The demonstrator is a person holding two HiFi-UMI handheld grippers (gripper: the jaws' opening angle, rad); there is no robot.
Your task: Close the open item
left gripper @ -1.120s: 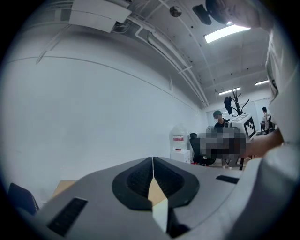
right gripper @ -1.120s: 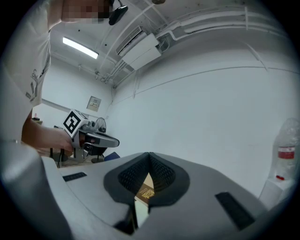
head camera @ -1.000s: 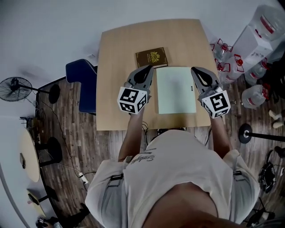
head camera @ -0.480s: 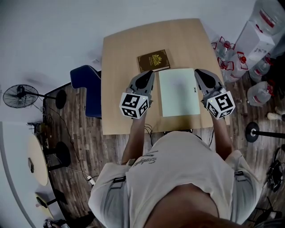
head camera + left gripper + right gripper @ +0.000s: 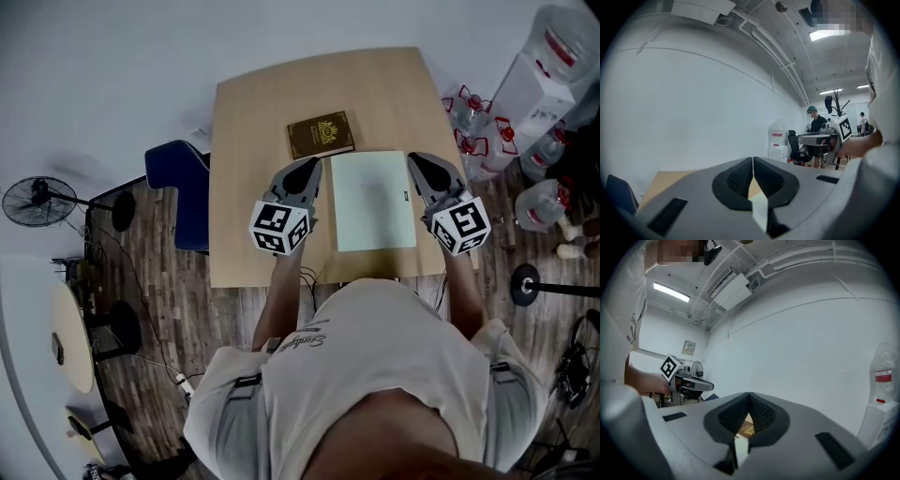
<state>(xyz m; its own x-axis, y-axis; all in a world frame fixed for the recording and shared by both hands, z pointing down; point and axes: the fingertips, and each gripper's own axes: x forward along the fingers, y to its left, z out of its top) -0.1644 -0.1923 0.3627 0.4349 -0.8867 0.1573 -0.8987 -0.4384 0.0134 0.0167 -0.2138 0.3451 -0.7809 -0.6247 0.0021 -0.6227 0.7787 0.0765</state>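
A pale green flat rectangular item [image 5: 373, 202] lies shut and flat on the wooden table [image 5: 251, 112], with a small dark mark at its right edge. My left gripper [image 5: 312, 165] hovers just off its left edge, jaws pressed together with nothing between them. My right gripper [image 5: 414, 159] is at its right edge, also shut and empty. In the left gripper view the left gripper [image 5: 753, 161] has its pads meeting. The right gripper view shows the same for the right gripper [image 5: 749, 397]. A brown book [image 5: 321, 134] lies closed behind the green item.
A blue chair [image 5: 173, 183] stands at the table's left side. Large water bottles [image 5: 530, 80] crowd the floor to the right, and a floor fan [image 5: 37, 199] stands far left. A person [image 5: 816, 123] stands in the room's background.
The head view has shifted slightly. Both grippers stay shut on either side of the green item, drawn back a touch toward me.
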